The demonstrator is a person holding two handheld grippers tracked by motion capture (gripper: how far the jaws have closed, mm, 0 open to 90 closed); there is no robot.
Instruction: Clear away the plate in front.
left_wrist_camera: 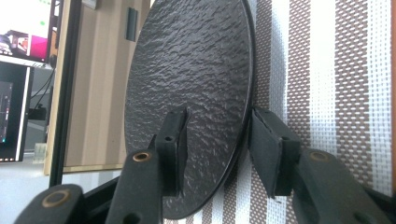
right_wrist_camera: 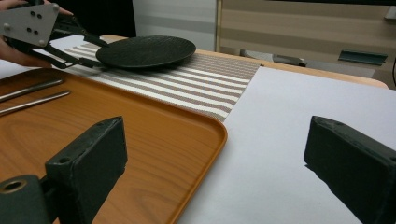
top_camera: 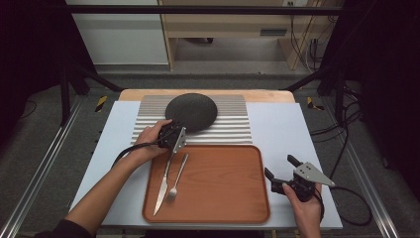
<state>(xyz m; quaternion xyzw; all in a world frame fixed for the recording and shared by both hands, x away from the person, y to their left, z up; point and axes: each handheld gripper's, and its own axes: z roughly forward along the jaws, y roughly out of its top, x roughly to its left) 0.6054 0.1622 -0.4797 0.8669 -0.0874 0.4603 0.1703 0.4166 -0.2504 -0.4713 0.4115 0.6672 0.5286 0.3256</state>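
While the tray (top_camera: 218, 183) sits at six o'clock on the surface (top_camera: 282, 129), it holds a knife (top_camera: 163, 186) and a fork (top_camera: 177, 178) side by side along its nine-o'clock edge, handles toward twelve. At twelve o'clock from the tray lies a striped mat (top_camera: 233, 124), and the black plate (top_camera: 191, 112) rests on it. The left gripper (top_camera: 179, 130) meets the plate's rim at seven o'clock: in the left gripper view one jaw lies over the plate's rough top face (left_wrist_camera: 196, 74), the other just beyond its edge by the mat (left_wrist_camera: 327, 93), so the rim sits between them; whether the pads press yet I cannot tell. The right gripper (top_camera: 280, 167) hovers at three o'clock off the tray, jaws wide apart on nothing, over bare surface (right_wrist_camera: 289, 121). Nothing stands between plate and tray.
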